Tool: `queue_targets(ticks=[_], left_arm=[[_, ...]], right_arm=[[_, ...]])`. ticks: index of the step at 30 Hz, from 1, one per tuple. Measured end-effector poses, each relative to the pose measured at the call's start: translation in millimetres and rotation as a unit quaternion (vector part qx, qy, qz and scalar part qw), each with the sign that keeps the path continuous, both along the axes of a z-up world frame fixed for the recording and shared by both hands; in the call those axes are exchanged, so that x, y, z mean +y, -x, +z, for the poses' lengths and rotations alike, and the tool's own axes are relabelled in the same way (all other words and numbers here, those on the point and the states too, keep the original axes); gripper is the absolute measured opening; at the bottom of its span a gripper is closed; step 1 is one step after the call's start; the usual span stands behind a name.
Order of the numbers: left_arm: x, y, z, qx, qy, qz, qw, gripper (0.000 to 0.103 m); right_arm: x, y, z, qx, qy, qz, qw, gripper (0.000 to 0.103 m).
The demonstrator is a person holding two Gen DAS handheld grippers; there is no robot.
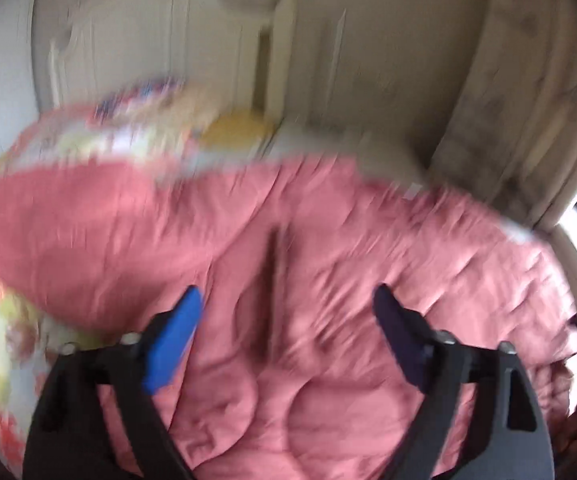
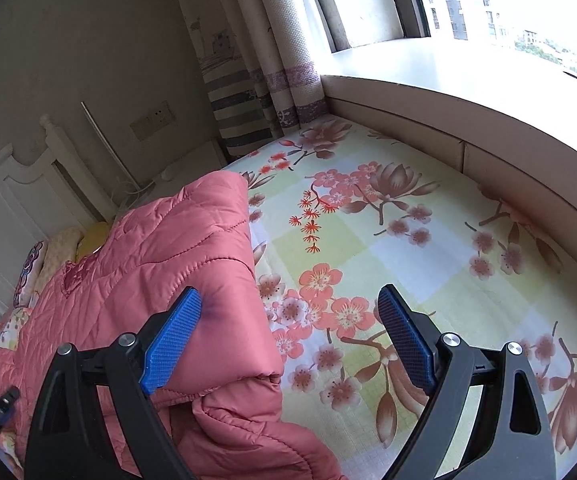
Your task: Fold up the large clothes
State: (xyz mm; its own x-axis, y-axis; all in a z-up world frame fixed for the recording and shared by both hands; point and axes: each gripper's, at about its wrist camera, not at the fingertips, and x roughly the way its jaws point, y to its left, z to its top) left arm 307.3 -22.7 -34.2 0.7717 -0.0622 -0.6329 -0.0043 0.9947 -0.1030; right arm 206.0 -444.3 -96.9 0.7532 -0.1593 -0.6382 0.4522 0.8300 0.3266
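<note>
Flowery bed sheet [image 2: 388,240] spreads under and ahead of right claw [image 2: 288,308], out to window ledge [image 2: 448,76] far ahead on right. Pink puffy coat [image 2: 168,280] lies folded on bed, under right claw's left finger; folded edge runs between fingers. Same coat [image 1: 308,280] fills space under left claw [image 1: 286,304]; picture blurry. Pillow [image 1: 236,132] far ahead, by headboard [image 2: 12,200]. Both claws wide open, holding nothing.

One pink quilted coat [image 2: 160,280], one floral bedsheet [image 2: 408,248], two tongs, left [image 1: 288,312], right [image 2: 288,312], one headboard [image 2: 12,208]
</note>
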Motion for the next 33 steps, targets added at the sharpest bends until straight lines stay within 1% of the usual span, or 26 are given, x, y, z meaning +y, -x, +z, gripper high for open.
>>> queue_targets(ticks=[1, 2, 3, 4, 5, 6, 7, 8, 9, 10, 11, 12, 13, 14, 15, 17, 19, 21, 23, 24, 26, 27, 28, 29, 31, 33], left_arm=[[-8.9, -0.4, 6.6, -0.015, -0.016, -0.018, 0.9996, 0.098], [-19.8, -4.7, 7.0, -0.015, -0.033, -0.043, 0.9984, 0.100], [-30.0, -11.8, 1.2, -0.003, -0.050, -0.064, 0.9967, 0.100], [-37.6, -18.8, -9.5, 0.014, -0.068, -0.075, 0.9947, 0.100], [-41.5, -26.3, -20.8, 0.030, -0.078, -0.081, 0.9932, 0.099], [-44.3, -36.1, -32.5, 0.051, -0.082, -0.089, 0.9913, 0.099], [-46.9, -44.7, -49.0, 0.079, -0.082, -0.102, 0.9882, 0.099], [-44.2, -45.5, -61.9, 0.093, -0.075, -0.110, 0.9868, 0.099], [-40.5, -48.8, -69.2, 0.102, -0.059, -0.114, 0.9864, 0.100], [-34.1, -51.2, -70.9, 0.109, -0.035, -0.115, 0.9867, 0.101], [-31.4, -52.5, -70.6, 0.110, -0.024, -0.115, 0.9870, 0.101], [-30.4, -54.3, -72.4, 0.110, -0.022, -0.115, 0.9869, 0.101], [-31.6, -53.1, -73.7, 0.109, -0.026, -0.116, 0.9869, 0.101], [-32.3, -51.6, -73.7, 0.108, -0.031, -0.116, 0.9869, 0.101], [-33.3, -50.4, -74.1, 0.108, -0.034, -0.115, 0.9868, 0.101], [-33.6, -50.5, -74.3, 0.108, -0.035, -0.115, 0.9869, 0.101], [-34.7, -50.9, -74.2, 0.108, -0.035, -0.114, 0.9869, 0.101], [-33.5, -48.0, -72.7, 0.108, -0.036, -0.114, 0.9869, 0.101], [-32.5, -47.6, -72.5, 0.108, -0.034, -0.114, 0.9870, 0.101], [-32.2, -47.5, -72.5, 0.108, -0.034, -0.114, 0.9870, 0.101], [-32.1, -47.8, -72.8, 0.108, -0.033, -0.115, 0.9870, 0.101], [-31.6, -48.1, -72.9, 0.108, -0.032, -0.115, 0.9869, 0.101], [-31.3, -48.0, -72.9, 0.108, -0.032, -0.115, 0.9870, 0.101], [-30.8, -47.9, -72.9, 0.108, -0.030, -0.115, 0.9870, 0.101], [-30.6, -48.2, -72.9, 0.108, -0.030, -0.115, 0.9870, 0.101], [-31.1, -48.3, -72.8, 0.108, -0.031, -0.115, 0.9870, 0.101]], right_arm=[[5.5, -0.7, 3.7, -0.005, 0.015, 0.007, 1.000, 0.087], [12.2, -2.6, 7.5, -0.007, 0.032, 0.017, 0.999, 0.087], [19.7, -5.0, 12.0, -0.008, 0.052, 0.029, 0.998, 0.086], [30.1, -7.7, 18.3, -0.008, 0.082, 0.040, 0.996, 0.084], [40.1, -11.0, 23.9, -0.008, 0.109, 0.053, 0.993, 0.081], [52.5, -16.3, 29.7, -0.003, 0.135, 0.075, 0.988, 0.081], [61.3, -20.5, 33.3, 0.005, 0.150, 0.094, 0.984, 0.080], [71.5, -26.8, 35.6, 0.019, 0.164, 0.120, 0.979, 0.080], [82.8, -35.9, 35.5, 0.039, 0.179, 0.151, 0.971, 0.080], [91.0, -43.7, 32.7, 0.058, 0.188, 0.174, 0.965, 0.080], [98.1, -52.8, 26.3, 0.085, 0.194, 0.197, 0.957, 0.080], [104.0, -65.2, 13.6, 0.124, 0.196, 0.220, 0.948, 0.083], [106.1, -72.0, 1.8, 0.149, 0.191, 0.229, 0.943, 0.085], [105.6, -76.0, -5.3, 0.160, 0.185, 0.228, 0.943, 0.087], [104.5, -75.8, -5.6, 0.156, 0.181, 0.222, 0.945, 0.087], [104.3, -75.8, 1.6, 0.162, 0.180, 0.215, 0.946, 0.087], [103.0, -74.8, 16.6, 0.139, 0.183, 0.203, 0.952, 0.087], [97.3, -78.6, 26.7, 0.118, 0.174, 0.197, 0.958, 0.087], [85.0, -91.9, 31.4, 0.114, 0.143, 0.194, 0.964, 0.087], [75.6, -103.8, 28.5, 0.117, 0.127, 0.192, 0.966, 0.087], [62.5, -127.0, 14.1, 0.146, 0.115, 0.182, 0.965, 0.087], [54.8, -137.8, 1.4, 0.168, 0.100, 0.183, 0.963, 0.089], [53.3, -144.2, -2.6, 0.171, 0.090, 0.186, 0.963, 0.093], [52.9, -144.5, -2.3, 0.168, 0.092, 0.186, 0.964, 0.096], [58.4, -142.4, 2.4, 0.179, 0.112, 0.180, 0.961, 0.096], [70.5, -131.2, 15.5, 0.178, 0.148, 0.152, 0.961, 0.096]])
